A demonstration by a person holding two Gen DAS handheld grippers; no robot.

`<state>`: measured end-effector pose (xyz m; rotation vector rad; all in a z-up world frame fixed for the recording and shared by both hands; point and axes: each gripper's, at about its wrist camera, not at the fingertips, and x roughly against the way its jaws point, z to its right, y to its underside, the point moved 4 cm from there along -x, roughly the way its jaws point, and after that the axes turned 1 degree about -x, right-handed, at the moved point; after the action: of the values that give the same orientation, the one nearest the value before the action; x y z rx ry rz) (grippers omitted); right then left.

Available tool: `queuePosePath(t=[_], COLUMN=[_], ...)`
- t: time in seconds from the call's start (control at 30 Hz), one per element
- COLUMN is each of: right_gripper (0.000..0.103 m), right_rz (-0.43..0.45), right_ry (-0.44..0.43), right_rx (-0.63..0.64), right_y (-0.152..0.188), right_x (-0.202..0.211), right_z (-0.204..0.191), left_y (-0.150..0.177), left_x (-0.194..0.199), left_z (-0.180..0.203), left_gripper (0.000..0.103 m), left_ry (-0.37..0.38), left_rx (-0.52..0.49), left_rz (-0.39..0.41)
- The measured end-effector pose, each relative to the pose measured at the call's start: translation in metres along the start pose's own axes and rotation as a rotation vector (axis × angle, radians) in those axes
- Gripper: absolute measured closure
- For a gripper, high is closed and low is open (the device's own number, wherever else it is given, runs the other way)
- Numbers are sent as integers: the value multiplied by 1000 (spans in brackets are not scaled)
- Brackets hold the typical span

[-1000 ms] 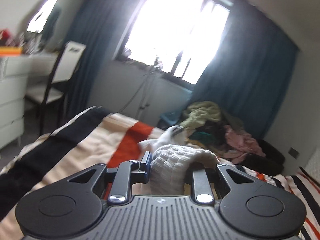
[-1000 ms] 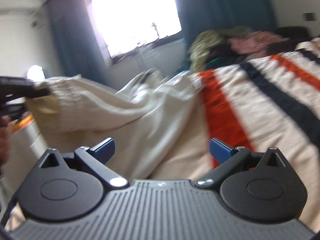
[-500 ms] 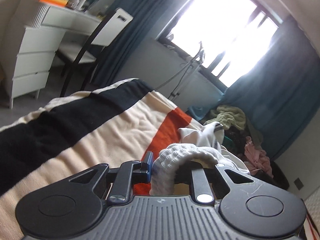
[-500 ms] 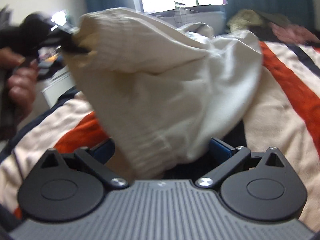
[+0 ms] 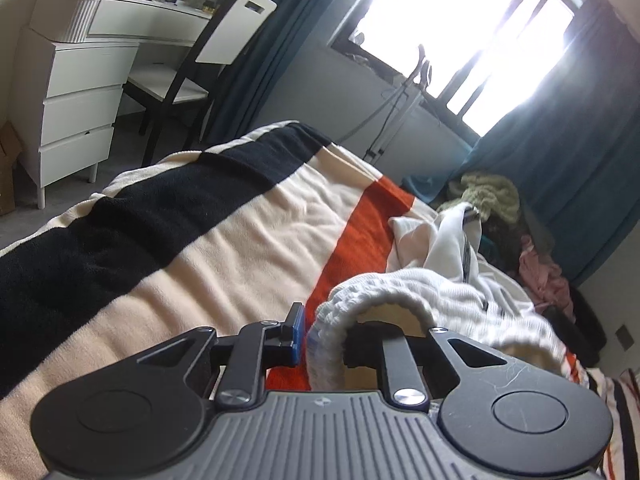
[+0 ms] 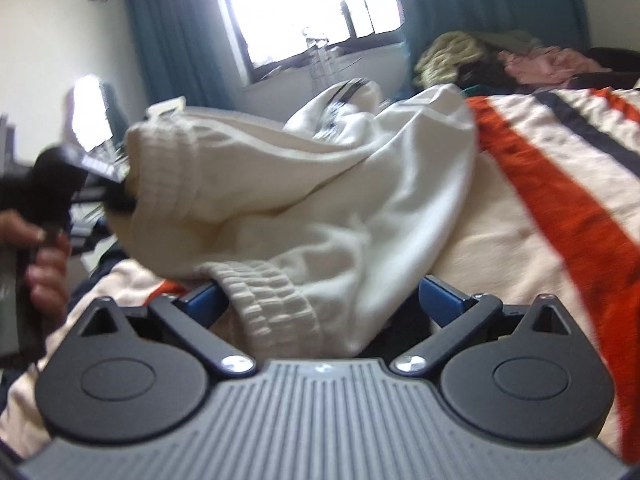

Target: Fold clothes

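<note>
I have the cream sweatpants (image 6: 320,208) raised off the striped bed (image 5: 224,248), one end of the ribbed waistband (image 5: 372,292) clamped in my left hand-held gripper (image 5: 324,340). From the right-wrist view that same hand-held gripper (image 6: 116,188) shows at the left, pinching the band, my hand (image 6: 44,264) below it. My right hand-held gripper (image 6: 320,300) has its fingers wide apart, with another stretch of the waistband (image 6: 268,300) draped between them but not pinched. The rest of the garment trails back onto the bed towards the clothes pile (image 6: 500,60).

I judge this the spreading-out step, before any fold. Next I'd need to close the right fingers on the band, then draw both ends apart and lay the sweatpants flat on the blanket.
</note>
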<state>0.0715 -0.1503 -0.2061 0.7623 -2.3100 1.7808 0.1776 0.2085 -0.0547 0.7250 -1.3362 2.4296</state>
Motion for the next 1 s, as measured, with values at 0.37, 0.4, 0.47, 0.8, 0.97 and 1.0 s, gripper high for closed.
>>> queuePosePath(t=[0.37,0.4,0.47,0.8,0.97,1.0], right_gripper=[0,0,0,53,76,78], right_rz=[-15,-24,-36,-164,-110,-102], right_ry=[59,35,6,3,-3,3], right_rx=[-169,-171,-114,-107,-67,-67], right_y=[-13,-12,-9,13,7,5], right_x=[9,9,8,-20,-10,-7], right_z=[42,40,31,34,26,26], left_y=[9,10,10,11,8,7], left_x=[-2,-2,-2,-3,1,1], left_z=[10,10,10,9,8,7], left_gripper=[83,82,82,76,76,76], left_ry=[-102,-105,-112,-123,-90,-83], left_rx=[-113,-115,-120,-124,-91,-83], left_rz=[-46,-47,-50,-56,-47,-46])
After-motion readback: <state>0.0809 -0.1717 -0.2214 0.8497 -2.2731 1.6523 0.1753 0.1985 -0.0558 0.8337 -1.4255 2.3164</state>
